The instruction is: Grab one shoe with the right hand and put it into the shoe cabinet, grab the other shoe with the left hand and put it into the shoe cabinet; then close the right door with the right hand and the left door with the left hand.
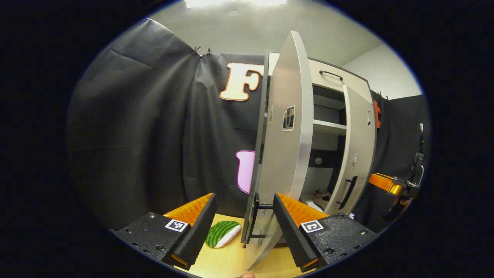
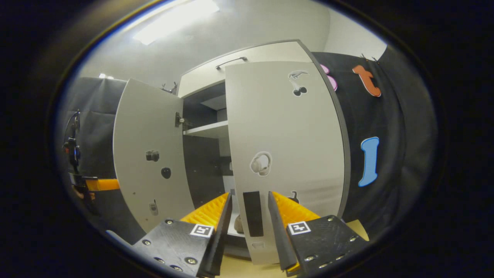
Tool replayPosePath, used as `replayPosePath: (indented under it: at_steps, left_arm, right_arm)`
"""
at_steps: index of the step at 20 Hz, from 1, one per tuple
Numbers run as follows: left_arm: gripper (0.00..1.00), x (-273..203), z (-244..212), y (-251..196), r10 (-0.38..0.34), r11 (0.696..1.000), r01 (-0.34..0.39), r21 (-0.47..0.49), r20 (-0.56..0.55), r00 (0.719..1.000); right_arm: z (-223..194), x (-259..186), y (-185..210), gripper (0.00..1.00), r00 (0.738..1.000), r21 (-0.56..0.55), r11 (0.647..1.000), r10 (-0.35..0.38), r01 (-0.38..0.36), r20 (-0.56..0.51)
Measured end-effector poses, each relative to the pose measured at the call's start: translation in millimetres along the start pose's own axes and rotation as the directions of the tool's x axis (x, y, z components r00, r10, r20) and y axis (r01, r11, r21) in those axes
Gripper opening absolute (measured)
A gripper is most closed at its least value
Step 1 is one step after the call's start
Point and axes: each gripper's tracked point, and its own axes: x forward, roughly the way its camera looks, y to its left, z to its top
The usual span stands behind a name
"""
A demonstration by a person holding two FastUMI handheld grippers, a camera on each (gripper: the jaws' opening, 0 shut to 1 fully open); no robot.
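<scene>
Grey, stiff panel doors stand ajar on the shoe cabinet (image 2: 247, 54), a shoe (image 1: 322, 199) low inside. Left gripper (image 1: 244, 226) spreads wide around the left door's black handle (image 1: 254, 220), untouched. Right gripper (image 2: 250, 224) brackets the right door's handle (image 2: 253, 213), fingers parted. Doors likely swing lightly; push near handles.

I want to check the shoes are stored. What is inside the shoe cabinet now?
Through the gap between the doors, the shoe cabinet shows a white shelf and one shoe on the bottom. The left door and right door cover the rest.
</scene>
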Motion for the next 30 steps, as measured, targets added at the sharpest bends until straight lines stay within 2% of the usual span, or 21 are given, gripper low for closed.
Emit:
replayPosePath:
  at_steps: [3, 4, 9, 10, 12, 13, 14, 21, 22, 25, 26, 27, 30]
  left_arm:
    - [0.85, 4, -2, -17, -0.051, 0.999, 0.051, 0.001, 0.0, 0.999]
    - [0.86, 5, -2, -22, -0.067, 0.998, 0.067, -0.001, 0.0, 0.998]
    - [0.85, 10, -6, -46, -0.139, 0.99, 0.139, -0.034, -0.003, 0.99]
    - [0.9, 12, -6, -50, -0.148, 0.989, 0.148, -0.027, 0.0, 0.989]
    - [0.91, 15, -6, -56, -0.169, 0.986, 0.169, -0.008, 0.002, 0.986]
    - [0.91, 18, -7, -59, -0.176, 0.984, 0.176, -0.002, 0.0, 0.984]
    - [0.91, 19, -8, -61, -0.179, 0.984, 0.179, 0.003, -0.002, 0.984]
    - [0.91, 32, -17, -75, -0.21, 0.978, 0.211, 0.01, -0.026, 0.977]
    - [0.86, 35, -19, -79, -0.22, 0.975, 0.221, 0.005, -0.025, 0.975]
    - [0.85, 42, -21, -91, -0.249, 0.968, 0.249, -0.016, -0.023, 0.968]
    - [0.91, 45, -21, -95, -0.259, 0.966, 0.259, -0.024, -0.022, 0.966]
    - [0.86, 49, -24, -98, -0.266, 0.964, 0.265, -0.031, -0.022, 0.964]
    - [0.87, 59, -26, -108, -0.284, 0.958, 0.283, -0.047, -0.02, 0.959]
  right_arm:
    - [1, -1, -1, 0.49, 1.0, -0.002, 1.0, -0.011, 0.011, 0.007]
    - [1, -1, -2, 0.56, 1.0, -0.005, 1.0, -0.016, 0.016, 0.007]
    - [4, -9, -5, 0.56, 0.998, -0.005, 0.999, -0.05, 0.05, 0.023]
    - [5, -12, -6, 0.56, 0.998, -0.004, 0.998, -0.057, 0.057, 0.025]
    - [5, -23, -9, 0.56, 0.997, -0.004, 0.998, -0.07, 0.07, 0.03]
    - [5, -30, -9, 0.56, 0.996, -0.007, 0.997, -0.077, 0.077, 0.034]
    - [6, -35, -11, 0.49, 0.996, -0.011, 0.997, -0.082, 0.082, 0.037]
    - [6, -48, -24, 0.49, 0.991, -0.01, 0.992, -0.127, 0.128, 0.04]
    - [5, -50, -26, 0.49, 0.99, -0.009, 0.991, -0.133, 0.134, 0.038]
    - [6, -53, -30, 0.49, 0.988, -0.006, 0.989, -0.149, 0.149, 0.038]
    - [6, -55, -32, 0.56, 0.987, -0.009, 0.988, -0.157, 0.157, 0.04]
    - [7, -57, -35, 0.56, 0.985, -0.013, 0.986, -0.165, 0.165, 0.041]
    - [12, -65, -46, 0.56, 0.979, -0.019, 0.98, -0.198, 0.199, 0.051]
